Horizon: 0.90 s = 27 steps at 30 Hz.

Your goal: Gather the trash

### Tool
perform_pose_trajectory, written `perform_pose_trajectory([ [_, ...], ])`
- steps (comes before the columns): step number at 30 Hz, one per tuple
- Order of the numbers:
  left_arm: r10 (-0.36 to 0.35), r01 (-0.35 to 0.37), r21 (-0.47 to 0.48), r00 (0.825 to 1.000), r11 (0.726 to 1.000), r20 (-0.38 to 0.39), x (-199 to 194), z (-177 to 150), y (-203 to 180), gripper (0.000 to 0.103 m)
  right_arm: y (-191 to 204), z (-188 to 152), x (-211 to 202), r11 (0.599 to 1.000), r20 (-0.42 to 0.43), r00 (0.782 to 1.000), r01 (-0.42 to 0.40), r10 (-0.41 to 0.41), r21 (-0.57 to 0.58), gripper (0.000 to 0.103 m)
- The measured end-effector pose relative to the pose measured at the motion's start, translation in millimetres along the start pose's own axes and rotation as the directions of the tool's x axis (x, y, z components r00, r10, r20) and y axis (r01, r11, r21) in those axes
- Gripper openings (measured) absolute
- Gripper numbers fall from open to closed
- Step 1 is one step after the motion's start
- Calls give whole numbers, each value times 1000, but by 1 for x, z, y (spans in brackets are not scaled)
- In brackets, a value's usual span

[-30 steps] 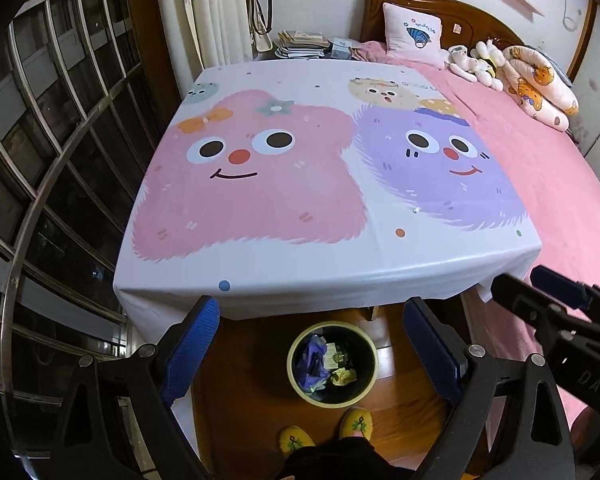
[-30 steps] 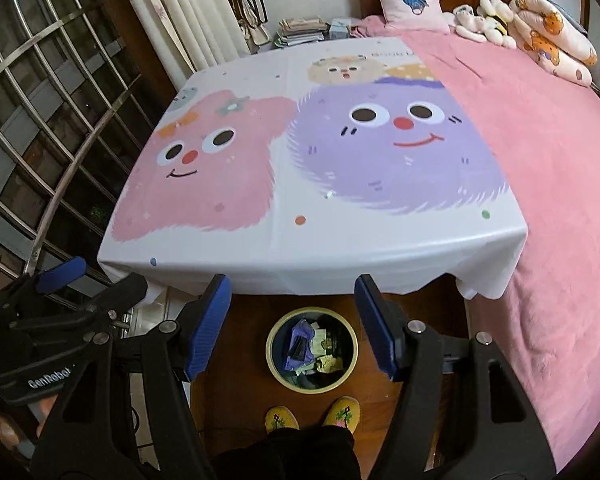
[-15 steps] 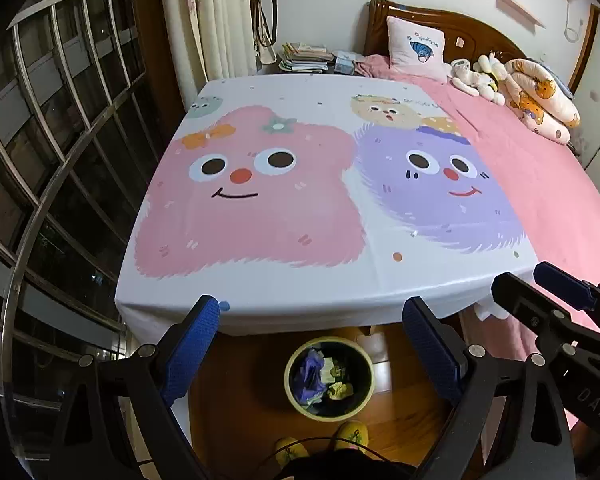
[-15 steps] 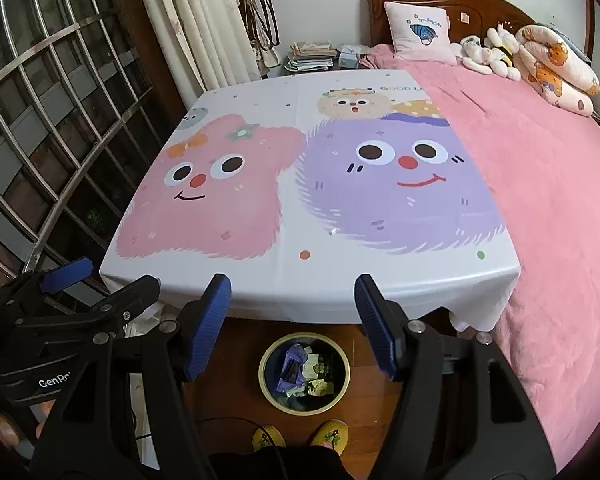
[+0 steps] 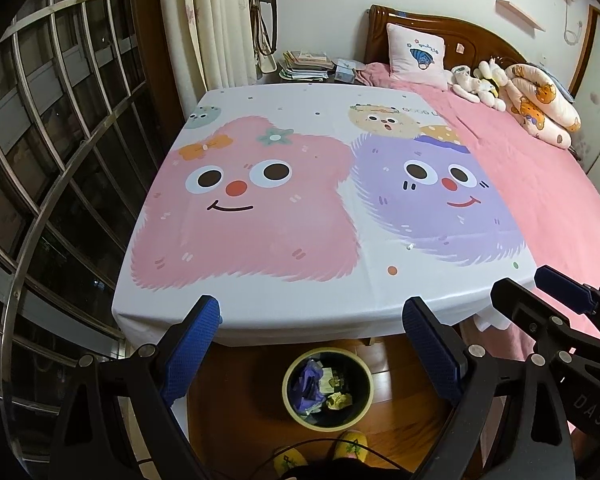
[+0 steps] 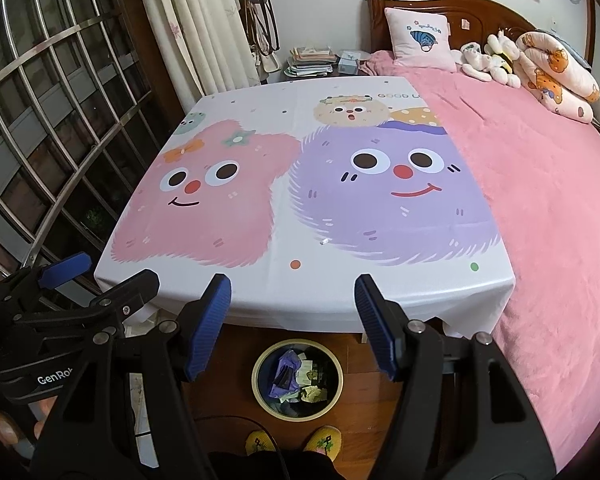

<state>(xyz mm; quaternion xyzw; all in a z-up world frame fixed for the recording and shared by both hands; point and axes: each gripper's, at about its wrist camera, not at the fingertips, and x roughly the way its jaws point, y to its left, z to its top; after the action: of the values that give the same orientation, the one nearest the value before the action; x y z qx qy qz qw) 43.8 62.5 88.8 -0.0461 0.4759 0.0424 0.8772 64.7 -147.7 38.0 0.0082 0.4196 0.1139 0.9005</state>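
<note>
1. left tongs (image 5: 312, 344): standing released, nothing lying between the blue pads; they are hovering over the near edge of the worktop (image 5: 260, 320), which is wearing a white cartoon cloth.
2. right tongs (image 6: 292, 320): also standing released and carrying nothing, hanging above the same edge, just beside the left pair.
3. trash (image 6: 300, 380): sitting inside the bin (image 6: 336, 364) on the wooden floor (image 6: 380, 432), directly below both tongs and just in front of the person's yellow slippers (image 6: 294, 442).
4. appearance: the trash is showing as a loose heap of crumpled scraps, a purple wrapper or bag on the left, pale and yellowish paper wads on the right, some darker bits underneath. the bin is round, with a cream rim and a dark inside.
5. a small shiny speck (image 6: 323, 241) is lying on the cloth near the purple figure; whether it is litter i cannot tell.
6. handling, as judged: the scraps are looking light, soft and crushable, not fragile; foil-like pieces may be slipping between the pads. a pinch across a raised crumple or a folded edge is looking the safest hold, since flat film would be sliding away.
7. progress, as judged: no other litter is showing on the worktop or the pink bed (image 6: 540, 200), so collecting is appearing nearly finished.
</note>
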Motion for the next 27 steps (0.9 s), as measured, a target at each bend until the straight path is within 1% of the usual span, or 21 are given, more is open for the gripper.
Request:
perform_pose_trajectory([
  [11, 2, -2, -6, 1000, 1000, -12, 4, -1, -9, 94, -8, -2, 2, 1000, -8, 1000, -3, 3, 0, 62],
  [27, 4, -4, -5, 1000, 1000, -13, 3, -8, -6, 93, -8, -8, 2, 1000, -9, 1000, -7, 7, -2, 62],
])
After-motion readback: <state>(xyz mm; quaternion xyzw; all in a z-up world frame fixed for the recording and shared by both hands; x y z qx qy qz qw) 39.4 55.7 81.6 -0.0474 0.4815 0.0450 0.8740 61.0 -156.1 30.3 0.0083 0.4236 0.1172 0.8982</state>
